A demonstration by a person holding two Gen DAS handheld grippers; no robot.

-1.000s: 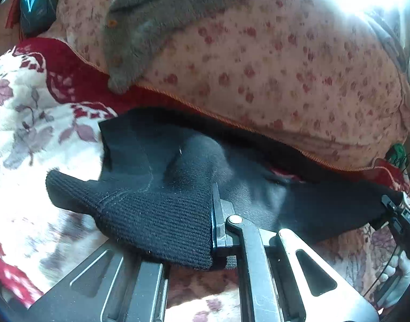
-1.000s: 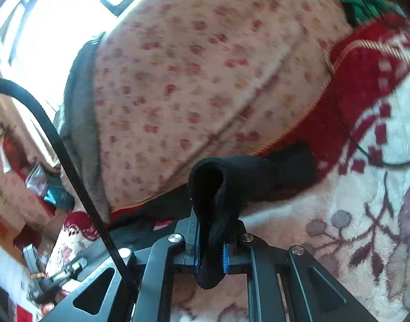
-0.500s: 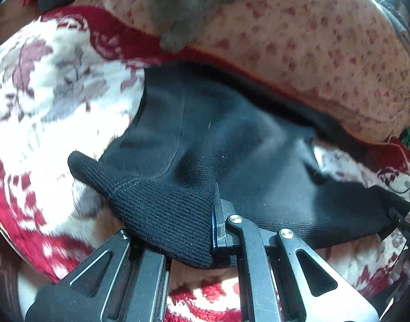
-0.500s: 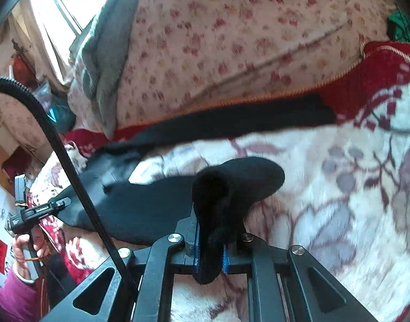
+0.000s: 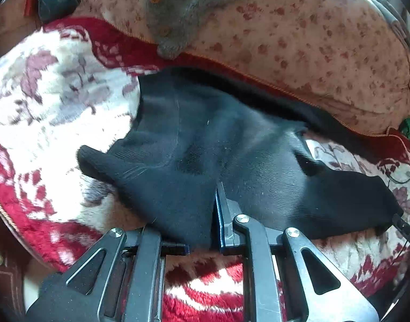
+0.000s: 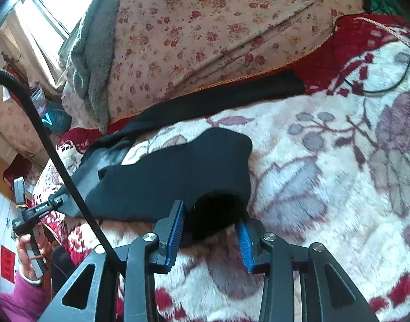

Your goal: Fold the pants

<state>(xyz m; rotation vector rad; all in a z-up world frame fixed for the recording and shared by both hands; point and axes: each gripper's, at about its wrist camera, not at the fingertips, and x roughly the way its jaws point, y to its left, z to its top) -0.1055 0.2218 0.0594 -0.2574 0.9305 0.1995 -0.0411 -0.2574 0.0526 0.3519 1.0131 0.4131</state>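
Observation:
The black knit pants (image 5: pixel 221 147) lie spread on the red and white floral blanket (image 5: pixel 49 99). My left gripper (image 5: pixel 196 220) stands at their waistband edge; the jaws stand apart with cloth draped over the left finger, so the hold is unclear. In the right wrist view the pants (image 6: pixel 172 182) show one leg near me and the other leg (image 6: pixel 218 99) along the pillow. My right gripper (image 6: pixel 209 225) is open, its blue pads on either side of the near cuff opening.
A large floral pillow (image 5: pixel 298 35) with a grey fleece garment (image 5: pixel 183 8) on it lies along the far side. A thin black cable (image 6: pixel 379 86) loops on the blanket at the right. The person's hand holds the left gripper handle (image 6: pixel 30 222).
Both grippers pulled the pants back toward me and lowered them onto the blanket. The right gripper has opened and let go of the cuff. The left jaws have widened.

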